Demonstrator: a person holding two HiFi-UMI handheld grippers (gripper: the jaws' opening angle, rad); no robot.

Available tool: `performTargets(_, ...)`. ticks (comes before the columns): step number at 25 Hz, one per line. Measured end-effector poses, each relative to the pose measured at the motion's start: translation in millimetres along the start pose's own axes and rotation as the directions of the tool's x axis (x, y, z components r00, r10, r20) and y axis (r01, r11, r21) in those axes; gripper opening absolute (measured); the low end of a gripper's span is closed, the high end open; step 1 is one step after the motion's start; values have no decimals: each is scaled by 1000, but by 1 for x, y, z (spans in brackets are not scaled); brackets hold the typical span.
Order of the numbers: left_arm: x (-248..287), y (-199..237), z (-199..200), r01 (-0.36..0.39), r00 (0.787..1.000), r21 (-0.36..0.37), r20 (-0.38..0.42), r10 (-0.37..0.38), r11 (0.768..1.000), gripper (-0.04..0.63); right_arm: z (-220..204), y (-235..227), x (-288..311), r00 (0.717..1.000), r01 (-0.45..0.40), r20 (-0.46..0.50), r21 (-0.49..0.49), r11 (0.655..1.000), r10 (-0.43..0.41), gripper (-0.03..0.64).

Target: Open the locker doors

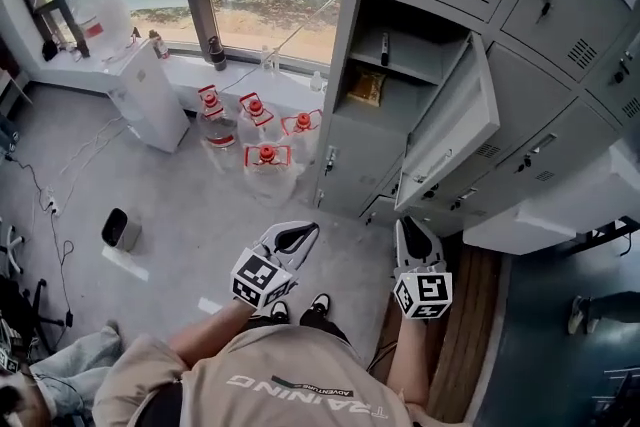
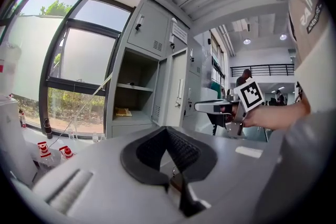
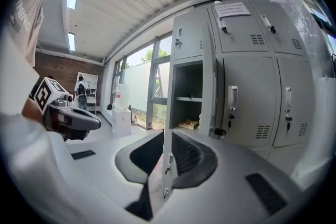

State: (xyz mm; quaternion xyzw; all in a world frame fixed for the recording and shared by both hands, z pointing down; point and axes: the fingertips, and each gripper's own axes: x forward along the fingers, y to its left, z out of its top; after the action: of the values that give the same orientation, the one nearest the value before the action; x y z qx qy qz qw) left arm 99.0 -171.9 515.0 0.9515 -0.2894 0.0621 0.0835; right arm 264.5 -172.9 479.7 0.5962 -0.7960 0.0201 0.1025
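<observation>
A bank of grey lockers (image 1: pixel 560 65) fills the right of the head view. One locker door (image 1: pixel 452 127) stands swung out, and its compartment (image 1: pixel 385 80) holds a shelf and a yellowish packet (image 1: pixel 366 87). My right gripper (image 1: pixel 413 233) is at the door's lower free edge. In the right gripper view the thin door edge (image 3: pixel 169 86) runs down between the pads, and the right gripper (image 3: pixel 167 136) is shut on it. My left gripper (image 1: pixel 292 239) hangs to the left of the lockers, apart from them. It is shut on nothing (image 2: pixel 168 131). The other doors are closed.
Several red-capped water bottles (image 1: pixel 255 130) stand on the floor under the window, beside a white water dispenser (image 1: pixel 145 90). A black bin (image 1: pixel 120 228) and cables lie at the left. A white ledge (image 1: pixel 560 210) juts out below the lockers at the right.
</observation>
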Motion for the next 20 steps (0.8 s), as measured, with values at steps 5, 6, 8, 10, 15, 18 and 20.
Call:
performTargets(5,-31,3,-21,27,999,-24,17,-27,999,8,-23,47,-21,998,52,-40,48,998,-50,48)
performTargets(6,-35,6,-23,26,999,-25,28,-25,999,8,-24,52,-24,998,62,-37,55,997,-60,48)
performTargets(8,-43,5,-26,22,999,-34,36,-20,999,8,-25,61,-34,997,73,-36,67,995,-70,48)
performTargets(10,-52,-1,-26,24,999,-33,30,-23,999,8,-25,67,-47,996,81,-32,69,994,-79,48)
performTargets(15,-62,-26,-18,36,999,18,32,-37,999,8,-23,77,-70,997,78,5,87,993,-79,48)
performTargets(18,-66,-53,-22,32,999,26,23,-33,999,8,-23,92,-91,999,32,37,108,994,-37,48)
performTargets(20,-70,-75,-26,27,1000,26,11,-27,999,8,-28,102,-109,999,4,42,119,993,-9,48)
